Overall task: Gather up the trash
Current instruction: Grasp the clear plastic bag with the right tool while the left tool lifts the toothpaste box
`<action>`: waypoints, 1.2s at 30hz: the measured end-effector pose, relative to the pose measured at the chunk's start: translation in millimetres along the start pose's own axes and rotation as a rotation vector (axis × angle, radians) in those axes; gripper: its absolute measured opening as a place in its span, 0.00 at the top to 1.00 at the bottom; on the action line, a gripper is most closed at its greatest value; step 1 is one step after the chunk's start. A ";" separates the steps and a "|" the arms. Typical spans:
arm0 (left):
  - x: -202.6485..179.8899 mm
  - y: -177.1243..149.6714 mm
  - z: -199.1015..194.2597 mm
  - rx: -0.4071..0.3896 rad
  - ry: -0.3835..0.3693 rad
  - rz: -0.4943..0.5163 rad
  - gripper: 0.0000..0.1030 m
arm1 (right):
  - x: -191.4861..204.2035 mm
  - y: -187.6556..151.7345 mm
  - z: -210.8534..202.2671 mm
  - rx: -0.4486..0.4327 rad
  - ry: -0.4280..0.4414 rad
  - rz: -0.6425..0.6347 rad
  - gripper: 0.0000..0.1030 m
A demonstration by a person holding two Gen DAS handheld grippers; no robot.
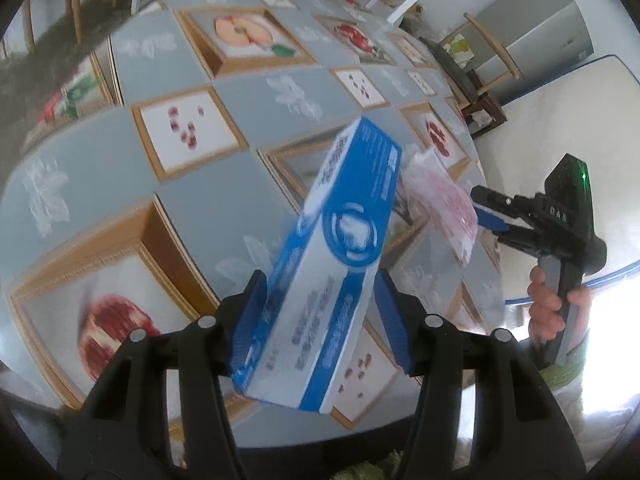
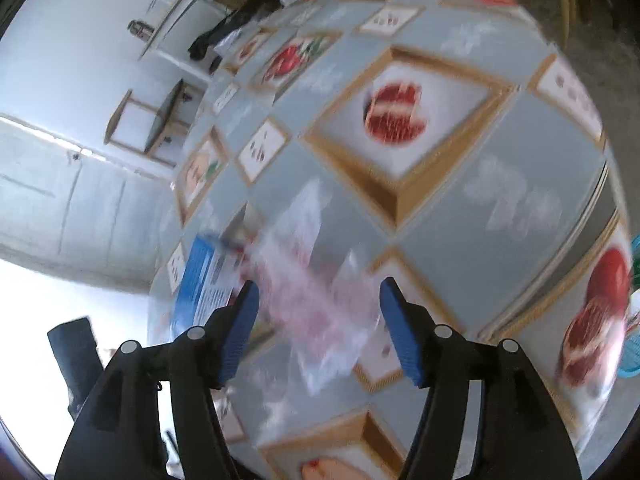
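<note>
Blue and white cardboard fills the middle of the left wrist view: a long box (image 1: 320,264) held tilted above the table (image 1: 224,208), its far end raised and pointing away. The left gripper (image 1: 320,320) has its two blue pads (image 1: 250,320) pressed against the long sides of the box, pinching it near the lower end. Just beyond the box's far end, to its right, hangs a thin clear plastic wrapper (image 1: 444,204) with pink print. The right gripper (image 1: 486,216) reaches in from the right of the box and meets the wrapper's edge, with a hand (image 1: 554,308) on its grip below.

In the right wrist view the picture is badly blurred. The right gripper (image 2: 318,328) shows its blue pads (image 2: 402,334) spread wide apart, with the wrapper (image 2: 316,312) lying between them; whether either pad touches it cannot be told. The box (image 2: 204,280) shows left of the wrapper, over the table (image 2: 460,216) with its fruit-patterned cloth.
</note>
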State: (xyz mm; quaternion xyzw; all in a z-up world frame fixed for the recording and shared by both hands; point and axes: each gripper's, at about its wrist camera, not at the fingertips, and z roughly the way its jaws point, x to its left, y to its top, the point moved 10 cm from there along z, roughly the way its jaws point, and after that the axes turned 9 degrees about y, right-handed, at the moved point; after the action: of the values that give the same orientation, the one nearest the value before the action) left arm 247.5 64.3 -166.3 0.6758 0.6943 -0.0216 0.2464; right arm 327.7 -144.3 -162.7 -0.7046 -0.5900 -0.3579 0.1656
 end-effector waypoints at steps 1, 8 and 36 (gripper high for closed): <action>-1.9 -3.8 0.4 0.008 -0.011 -0.004 0.49 | 3.1 -6.8 2.7 0.024 0.022 0.003 0.40; -24.4 -24.0 -5.4 0.054 -0.120 -0.005 0.40 | 31.9 -40.4 3.4 0.123 0.076 -0.094 0.38; -40.1 9.5 32.0 0.001 0.106 0.152 0.51 | 8.5 -44.7 15.0 0.093 -0.279 -0.266 0.63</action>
State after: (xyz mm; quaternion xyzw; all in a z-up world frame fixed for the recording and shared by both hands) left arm 265.2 16.2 -176.6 0.7270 0.6530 0.0323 0.2099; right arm 290.3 -117.2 -175.6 -0.6549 -0.7109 -0.2478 0.0658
